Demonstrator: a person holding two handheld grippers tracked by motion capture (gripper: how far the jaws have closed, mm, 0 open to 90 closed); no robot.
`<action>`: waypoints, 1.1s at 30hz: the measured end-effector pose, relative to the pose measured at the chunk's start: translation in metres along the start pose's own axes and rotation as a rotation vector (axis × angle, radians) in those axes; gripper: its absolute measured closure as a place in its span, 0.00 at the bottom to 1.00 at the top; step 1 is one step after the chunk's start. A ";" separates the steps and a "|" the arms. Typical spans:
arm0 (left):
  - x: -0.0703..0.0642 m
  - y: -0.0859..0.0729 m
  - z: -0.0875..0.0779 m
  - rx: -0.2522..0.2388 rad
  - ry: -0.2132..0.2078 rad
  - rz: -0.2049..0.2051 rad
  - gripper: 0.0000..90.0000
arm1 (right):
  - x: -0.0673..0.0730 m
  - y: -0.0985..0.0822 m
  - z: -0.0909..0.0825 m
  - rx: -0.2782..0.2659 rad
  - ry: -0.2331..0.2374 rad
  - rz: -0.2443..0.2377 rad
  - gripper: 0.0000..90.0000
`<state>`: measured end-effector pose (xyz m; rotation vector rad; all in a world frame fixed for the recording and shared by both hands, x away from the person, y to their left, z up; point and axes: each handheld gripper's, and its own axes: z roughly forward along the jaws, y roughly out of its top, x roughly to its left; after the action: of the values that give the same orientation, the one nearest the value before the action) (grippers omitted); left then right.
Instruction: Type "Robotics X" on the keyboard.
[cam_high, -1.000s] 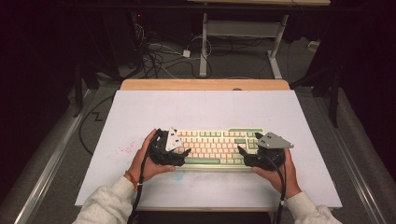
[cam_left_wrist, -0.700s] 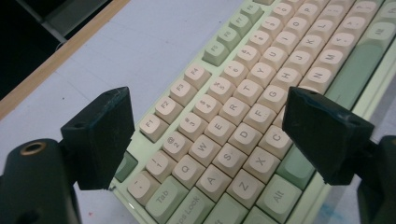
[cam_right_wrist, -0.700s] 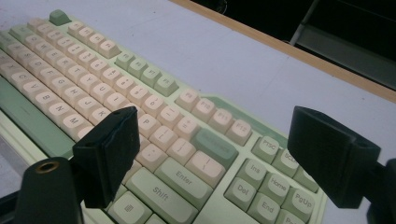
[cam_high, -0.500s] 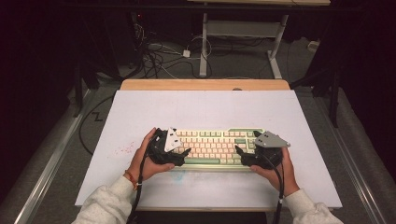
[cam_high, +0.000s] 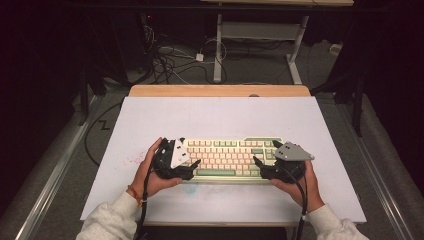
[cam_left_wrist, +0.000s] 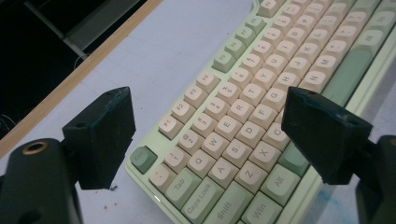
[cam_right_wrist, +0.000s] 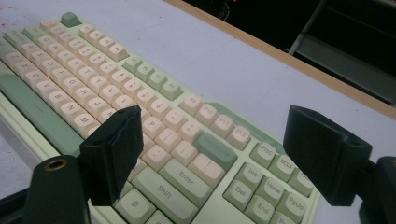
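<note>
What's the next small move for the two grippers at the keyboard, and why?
Probably lower both and close them on the keyboard's ends. The left gripper and right gripper are both open, each straddling one end above the keys, gripping nothing. Closing both would likely secure it evenly for a lift.

A pale surface (cam_high: 225, 115) with a wooden far edge (cam_high: 220, 90) is sitting in a dim room. At twelve o'clock, tangled cables (cam_high: 170, 57) are lying on the grey floor (cam_high: 260, 70) beside a white desk frame (cam_high: 255, 35). Darkness is swallowing both sides; a metal rail (cam_high: 55, 185) is running along at eight o'clock.
</note>
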<state>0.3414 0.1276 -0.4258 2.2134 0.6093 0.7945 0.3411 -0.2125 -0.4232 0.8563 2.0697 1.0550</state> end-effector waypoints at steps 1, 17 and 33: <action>0.000 -0.001 -0.001 0.002 0.003 0.004 0.18 | 0.000 0.000 -0.001 -0.002 -0.002 0.002 0.23; -0.001 -0.011 -0.014 -0.008 0.013 -0.001 0.18 | 0.001 -0.004 -0.015 -0.002 -0.018 -0.027 0.23; -0.008 -0.023 -0.026 -0.017 0.026 0.035 0.17 | 0.000 -0.009 -0.025 -0.005 -0.023 -0.038 0.22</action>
<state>0.3133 0.1498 -0.4309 2.2063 0.5755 0.8446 0.3192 -0.2270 -0.4190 0.8194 2.0549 1.0249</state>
